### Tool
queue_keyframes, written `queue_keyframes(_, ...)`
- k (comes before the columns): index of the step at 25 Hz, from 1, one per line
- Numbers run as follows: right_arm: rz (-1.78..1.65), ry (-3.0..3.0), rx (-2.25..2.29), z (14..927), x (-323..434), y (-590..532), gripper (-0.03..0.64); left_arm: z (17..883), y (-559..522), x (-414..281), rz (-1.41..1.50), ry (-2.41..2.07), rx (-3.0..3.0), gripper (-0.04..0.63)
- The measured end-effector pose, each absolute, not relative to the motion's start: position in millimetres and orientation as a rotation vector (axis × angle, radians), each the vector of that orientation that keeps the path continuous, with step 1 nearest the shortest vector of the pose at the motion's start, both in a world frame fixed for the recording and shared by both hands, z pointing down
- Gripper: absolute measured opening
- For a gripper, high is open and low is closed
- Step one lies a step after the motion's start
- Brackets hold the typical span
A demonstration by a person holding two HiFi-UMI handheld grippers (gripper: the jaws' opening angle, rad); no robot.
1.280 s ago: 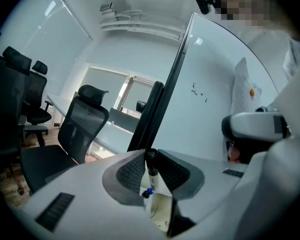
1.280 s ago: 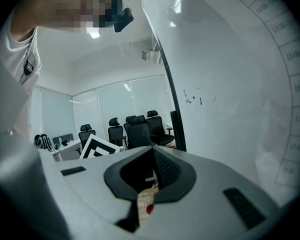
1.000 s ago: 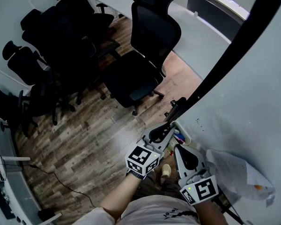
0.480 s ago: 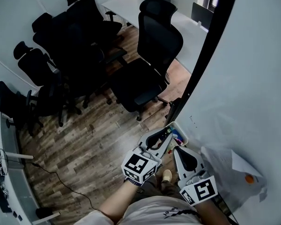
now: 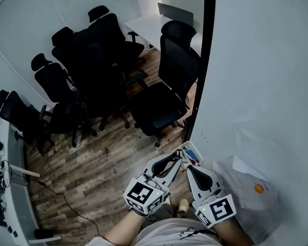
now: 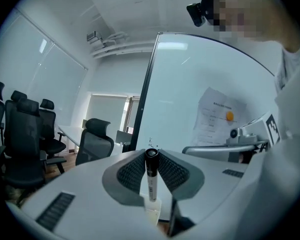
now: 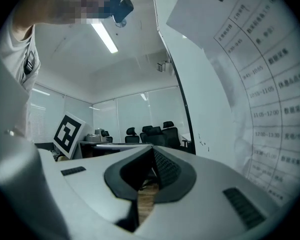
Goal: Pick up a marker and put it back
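White tray [image 5: 196,149], coloured markers [image 5: 191,156]; marker [image 6: 150,183] in left claw [image 6: 151,153].

Left gripper [image 5: 177,160] and right gripper [image 5: 190,169] sit lower now; whiteboard [image 5: 256,86] looms larger.

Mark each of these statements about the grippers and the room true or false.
1. The left gripper is shut on a marker with a black cap. True.
2. The right gripper holds a second marker. False: its jaws are together with nothing between them.
3. A sheet of paper hangs on the whiteboard. True.
4. The office chairs are red. False: they are black.
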State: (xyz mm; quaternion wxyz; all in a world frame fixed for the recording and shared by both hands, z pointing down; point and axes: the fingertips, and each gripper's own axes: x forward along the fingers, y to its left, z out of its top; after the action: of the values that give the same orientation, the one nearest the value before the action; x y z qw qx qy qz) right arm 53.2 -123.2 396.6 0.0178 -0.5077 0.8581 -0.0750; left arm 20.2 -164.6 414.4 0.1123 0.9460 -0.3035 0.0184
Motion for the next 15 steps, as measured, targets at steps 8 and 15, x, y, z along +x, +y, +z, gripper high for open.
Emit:
queue_keyframes(8, -0.16, 2.681, -1.498, 370.2, 45.1, -102.8, 0.011, 374.6, -129.7, -3.3, 0.012, -0.984, 2.769, 0.084)
queue_keyframes(15, -0.134, 2.685, -1.474, 355.0, 41.3, -85.7, 0.011, 347.7, -103.4, -19.1, -0.015, -1.062, 2.772, 0.084)
